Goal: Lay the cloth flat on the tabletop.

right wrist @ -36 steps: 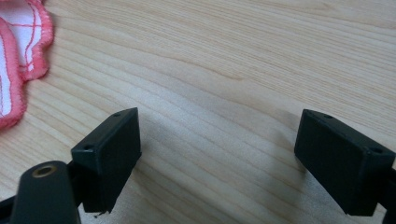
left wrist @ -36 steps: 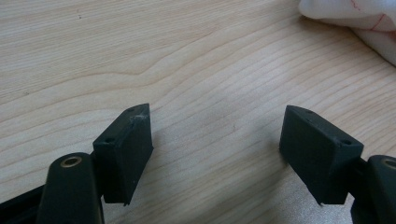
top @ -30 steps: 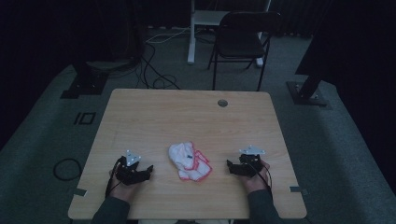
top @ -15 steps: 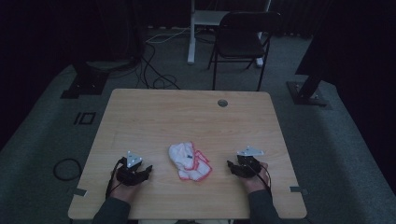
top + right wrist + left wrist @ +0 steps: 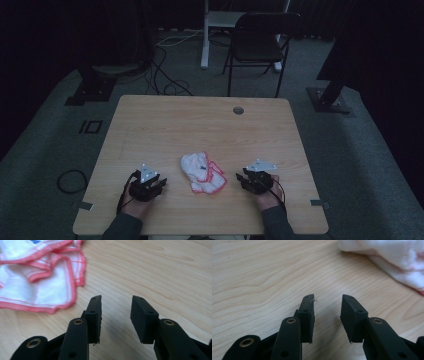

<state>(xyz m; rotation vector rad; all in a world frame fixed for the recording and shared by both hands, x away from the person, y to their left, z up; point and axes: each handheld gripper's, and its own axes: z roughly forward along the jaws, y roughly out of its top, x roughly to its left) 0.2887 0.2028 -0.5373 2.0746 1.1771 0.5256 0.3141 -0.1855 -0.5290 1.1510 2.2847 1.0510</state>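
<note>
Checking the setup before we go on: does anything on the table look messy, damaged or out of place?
Only the cloth: it lies crumpled in a heap between the left claw and right claw, its red-stitched edges folded over one another. Both claws are open and clear of it. No spill or damage shows on the table.

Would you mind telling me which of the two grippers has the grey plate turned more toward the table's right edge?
The right gripper: its grey plate points right, while the left gripper carries its plate upright, left of the cloth.
</note>
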